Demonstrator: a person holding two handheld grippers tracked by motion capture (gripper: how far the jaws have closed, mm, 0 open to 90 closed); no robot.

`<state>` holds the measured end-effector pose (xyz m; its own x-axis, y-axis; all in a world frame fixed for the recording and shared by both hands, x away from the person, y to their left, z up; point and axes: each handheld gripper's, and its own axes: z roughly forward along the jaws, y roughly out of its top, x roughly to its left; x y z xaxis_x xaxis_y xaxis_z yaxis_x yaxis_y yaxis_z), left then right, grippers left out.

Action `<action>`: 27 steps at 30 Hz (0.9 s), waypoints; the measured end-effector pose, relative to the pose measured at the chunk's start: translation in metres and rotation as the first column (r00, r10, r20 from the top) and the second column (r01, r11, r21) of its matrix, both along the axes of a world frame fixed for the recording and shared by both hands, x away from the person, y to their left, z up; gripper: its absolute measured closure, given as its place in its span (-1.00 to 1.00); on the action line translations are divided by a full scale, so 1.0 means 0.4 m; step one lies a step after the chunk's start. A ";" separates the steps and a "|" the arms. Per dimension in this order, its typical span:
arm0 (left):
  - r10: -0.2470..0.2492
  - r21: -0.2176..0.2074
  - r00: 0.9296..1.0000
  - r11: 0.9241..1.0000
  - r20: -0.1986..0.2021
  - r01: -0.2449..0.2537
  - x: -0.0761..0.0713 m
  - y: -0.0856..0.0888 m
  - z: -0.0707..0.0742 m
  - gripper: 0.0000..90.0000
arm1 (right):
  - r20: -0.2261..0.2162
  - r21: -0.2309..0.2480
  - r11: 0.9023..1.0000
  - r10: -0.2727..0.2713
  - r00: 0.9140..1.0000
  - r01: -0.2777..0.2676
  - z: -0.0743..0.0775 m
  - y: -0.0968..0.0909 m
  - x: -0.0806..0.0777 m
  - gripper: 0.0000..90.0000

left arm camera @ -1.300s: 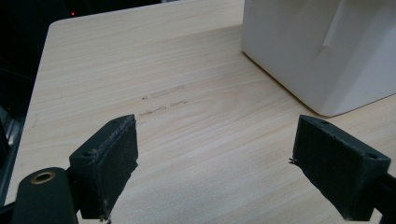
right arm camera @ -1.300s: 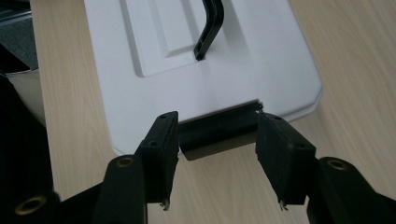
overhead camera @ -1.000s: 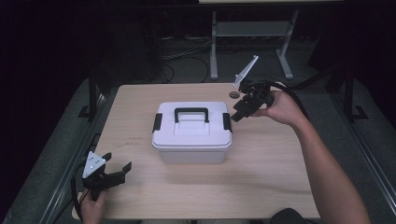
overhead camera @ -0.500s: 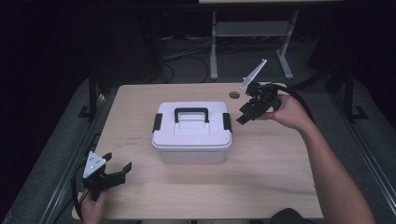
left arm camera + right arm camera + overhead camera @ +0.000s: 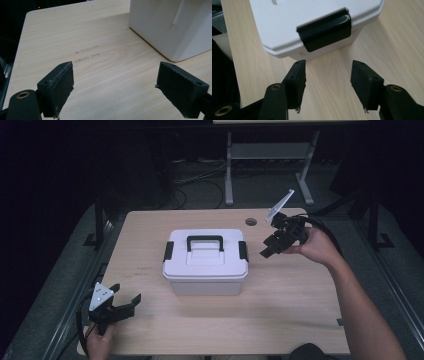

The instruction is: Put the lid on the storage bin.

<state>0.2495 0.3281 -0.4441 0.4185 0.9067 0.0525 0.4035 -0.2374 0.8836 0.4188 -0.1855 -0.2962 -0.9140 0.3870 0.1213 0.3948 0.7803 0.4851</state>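
A pale wooden surface is standing in a dark room, cables lying on the floor beyond. At the near left corner, the left tool is waiting with jaws spread and empty, likely keeping clear. In the middle, the white box is sitting with its long axis running left to right, handle up. Further back, the right tool, jaws spread, is aiming at the right latch, probably to unclip it.

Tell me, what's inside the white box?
Can't tell: the white box is closed, its lid held by black side latches. On top there's a black handle.
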 end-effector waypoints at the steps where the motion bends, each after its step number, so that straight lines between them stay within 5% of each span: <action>1: 0.000 0.000 1.000 1.000 0.000 0.000 0.000 0.000 0.000 -0.70 | -0.004 0.000 1.000 -0.004 1.000 0.004 -0.002 -0.003 -0.002 0.01; 27: -0.004 0.004 1.000 1.000 -0.001 0.004 -0.001 -0.005 0.000 -0.70 | -0.059 0.024 0.998 -0.061 0.996 0.063 -0.087 -0.087 -0.034 0.00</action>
